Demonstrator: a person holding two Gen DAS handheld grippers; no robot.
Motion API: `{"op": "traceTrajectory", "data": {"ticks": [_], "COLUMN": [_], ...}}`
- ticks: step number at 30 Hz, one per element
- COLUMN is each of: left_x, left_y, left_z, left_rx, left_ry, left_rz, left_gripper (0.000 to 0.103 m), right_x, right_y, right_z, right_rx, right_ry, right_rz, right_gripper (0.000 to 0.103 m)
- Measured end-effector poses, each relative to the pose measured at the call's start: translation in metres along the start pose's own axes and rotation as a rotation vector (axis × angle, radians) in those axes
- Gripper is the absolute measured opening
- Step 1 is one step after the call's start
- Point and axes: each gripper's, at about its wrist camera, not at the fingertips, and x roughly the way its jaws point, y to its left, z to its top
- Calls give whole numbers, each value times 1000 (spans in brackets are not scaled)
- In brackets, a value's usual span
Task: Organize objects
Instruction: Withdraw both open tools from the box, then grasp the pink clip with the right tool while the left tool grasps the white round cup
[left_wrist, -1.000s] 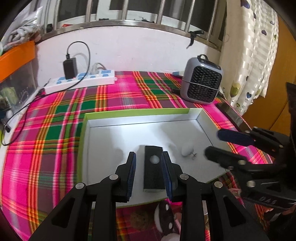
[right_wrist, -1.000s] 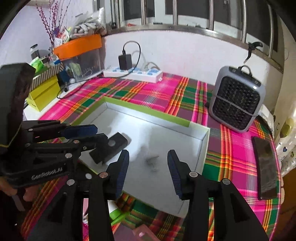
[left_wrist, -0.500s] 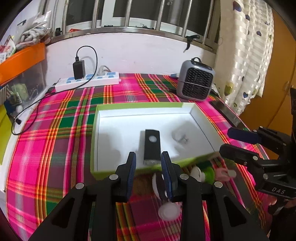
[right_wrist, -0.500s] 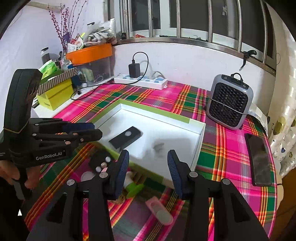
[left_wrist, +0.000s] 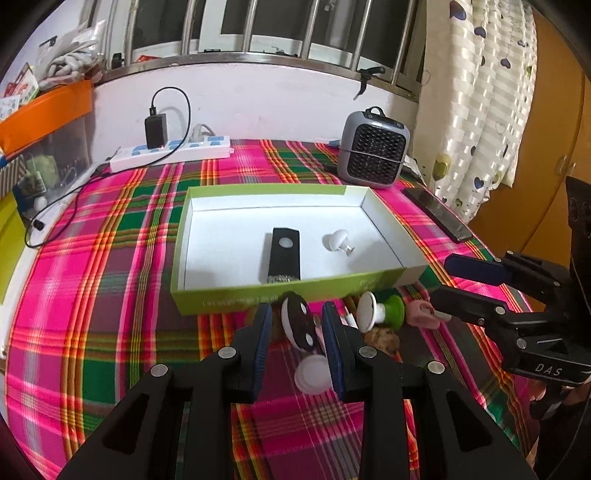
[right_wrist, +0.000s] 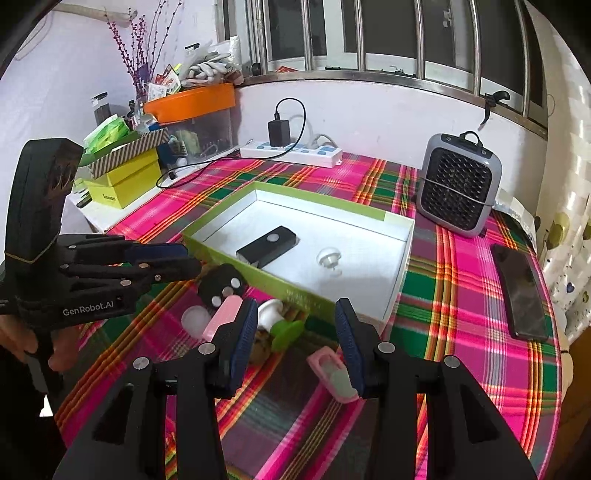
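— While both tools hung over the plaid surface (left_wrist: 110, 295), what lay at the far left?

— Stacked yellow-green boxes (right_wrist: 125, 181) and an orange tray (right_wrist: 192, 101), then a white power strip (left_wrist: 171, 151) with a black charger (left_wrist: 155, 125) plugged in, by the wall.

— And the left gripper (left_wrist: 297, 325)?

— Its jaws stood apart and gripped nothing. Between its blue pads, lower down on the cloth, lay a black oval case (left_wrist: 297, 325) with white dots, and nearer the camera a white round lid (left_wrist: 312, 374).

— Where was the box?

— The green-rimmed white box (left_wrist: 207, 302) sat mid-surface, just beyond those items. Inside lay a black rectangular device (left_wrist: 283, 254) and, to its right, a small white knob (left_wrist: 336, 240), apart from each other.

— Further right?

— Close against the box's near wall stood a white-and-green suction piece (left_wrist: 380, 312), a brownish lump (left_wrist: 382, 338) before it, then a pink piece (left_wrist: 421, 314).

— The right gripper (right_wrist: 297, 339)?

— Also parted, empty. A pink-framed case (right_wrist: 332, 374) lay on the cloth beside its right pad; whether they touched, I could not tell.

— And beyond?

— A grey fan heater (right_wrist: 458, 184) at the back, and a dark phone (right_wrist: 522, 291) near the surface's right edge.
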Motion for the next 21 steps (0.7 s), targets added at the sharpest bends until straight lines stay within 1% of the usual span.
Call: {"op": "traceTrajectory", "data": {"ticks": [5, 11, 21], "left_x": [2, 6, 12], "left_y": [-3, -6, -10], "left_z": [-11, -21, -29], "left_rx": [-2, -1, 10], "left_ry": [22, 47, 69], "left_rz": [-9, -26, -37], "left_gripper": [27, 31, 35], "right_x": [0, 4, 17], "right_y": [-2, -9, -21], "right_z": [-10, -24, -34], "right_rx": [-3, 4, 7], "right_ry": [18, 55, 110], "right_rz": [10, 5, -3], "right_gripper": [45, 45, 45]}}
